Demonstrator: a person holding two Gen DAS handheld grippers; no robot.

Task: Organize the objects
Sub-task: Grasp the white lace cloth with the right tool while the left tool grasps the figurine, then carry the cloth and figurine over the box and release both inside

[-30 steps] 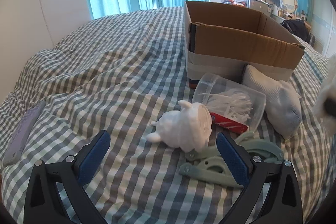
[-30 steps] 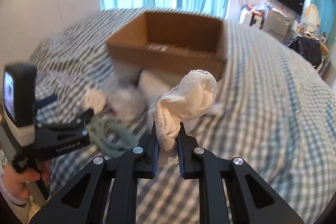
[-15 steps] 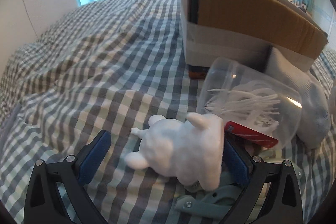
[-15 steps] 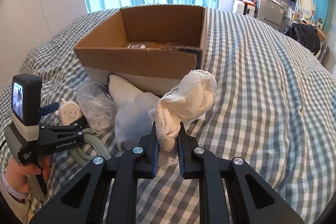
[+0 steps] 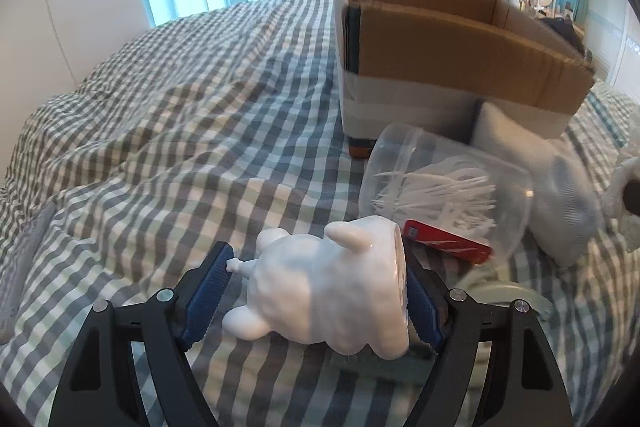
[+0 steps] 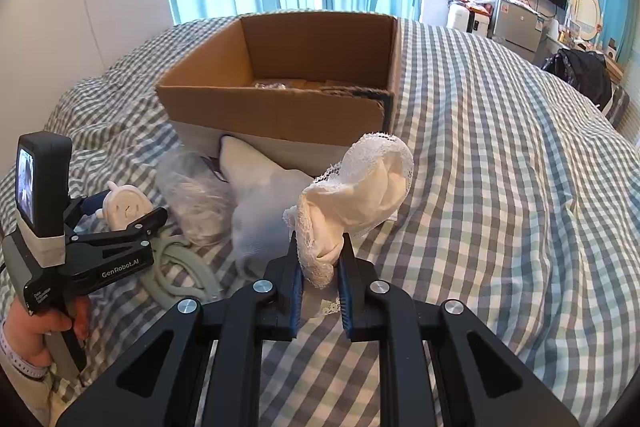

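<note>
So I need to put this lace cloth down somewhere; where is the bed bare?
Bare checked bedspread lies right of the cardboard box, and left of the box too. Crowded in front: white sock, clear tub, white figurine.

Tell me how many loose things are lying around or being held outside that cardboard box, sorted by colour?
White or cream: 3 - the bunny figure, the lace-trimmed cloth, the sock.
Clear: 1 - the plastic tub of picks.
Pale green: 1 - the plastic hanger.
Total: 5.
</note>
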